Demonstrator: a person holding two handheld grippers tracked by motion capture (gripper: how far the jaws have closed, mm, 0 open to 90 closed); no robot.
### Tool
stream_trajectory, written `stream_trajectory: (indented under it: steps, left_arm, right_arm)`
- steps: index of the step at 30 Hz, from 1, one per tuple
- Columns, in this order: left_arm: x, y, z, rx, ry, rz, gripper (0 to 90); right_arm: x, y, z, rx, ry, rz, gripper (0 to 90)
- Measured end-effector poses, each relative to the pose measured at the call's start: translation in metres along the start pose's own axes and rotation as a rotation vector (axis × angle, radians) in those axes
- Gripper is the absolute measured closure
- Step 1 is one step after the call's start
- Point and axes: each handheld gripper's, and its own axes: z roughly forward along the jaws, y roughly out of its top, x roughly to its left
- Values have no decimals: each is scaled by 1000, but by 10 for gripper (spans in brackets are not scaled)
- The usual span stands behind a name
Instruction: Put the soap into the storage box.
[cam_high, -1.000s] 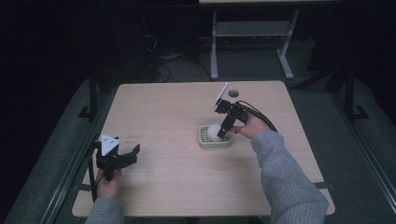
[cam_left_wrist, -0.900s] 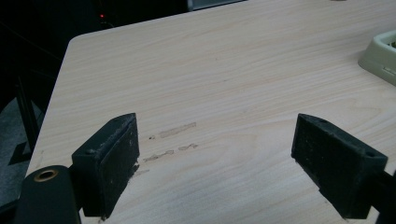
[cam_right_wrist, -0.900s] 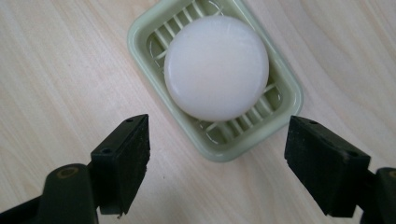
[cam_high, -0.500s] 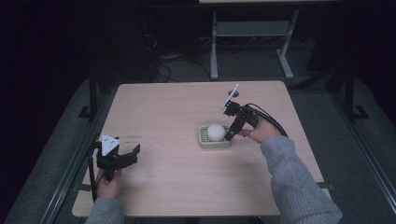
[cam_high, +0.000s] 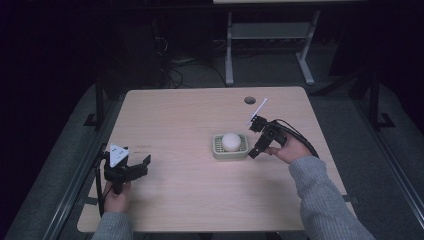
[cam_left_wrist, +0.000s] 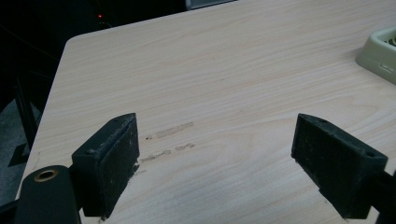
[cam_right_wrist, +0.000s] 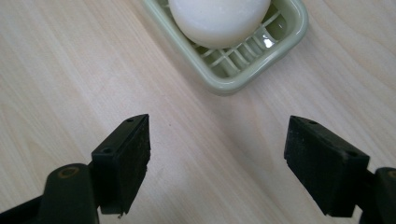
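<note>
A round white soap bar (cam_high: 231, 141) (cam_right_wrist: 219, 17) lies in a pale green slatted soap dish (cam_high: 217, 152) (cam_right_wrist: 261, 56) at the middle of the wooden table (cam_high: 190, 115). My right gripper (cam_high: 254, 151) (cam_right_wrist: 217, 163) hovers just right of the dish, open, with nothing between its jaws. My left gripper (cam_high: 142, 167) (cam_left_wrist: 215, 163) sits low over the table's near left corner, open and empty. A corner of the soap dish (cam_left_wrist: 380, 51) shows at the right edge of the left gripper view.
A round cable hole (cam_high: 250, 100) is in the table's far right part. A grey table frame (cam_high: 270, 45) stands on the dark floor behind. Black rails (cam_high: 97, 107) flank the table on both sides. Faint scuff marks (cam_left_wrist: 170, 140) lie ahead of the left gripper.
My right gripper has drawn back from above the soap dish to the right and toward the near side, leaving the soap in the dish. The left gripper has stayed put.
</note>
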Motion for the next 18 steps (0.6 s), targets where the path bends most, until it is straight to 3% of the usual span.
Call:
stream_trajectory:
  steps: [8,10,18]
  left_arm:
    - [-2,0,0,4,-2,9,148]
    - [-2,0,1,4,-3,8,148]
    - [-2,0,1,5,-3,12,148]
  right_arm:
    - [0,-23,-3,-33,0,23,228]
    - [0,-29,-3,-20,-5,27,229]
    - [0,-61,-2,-80,11,68,229]
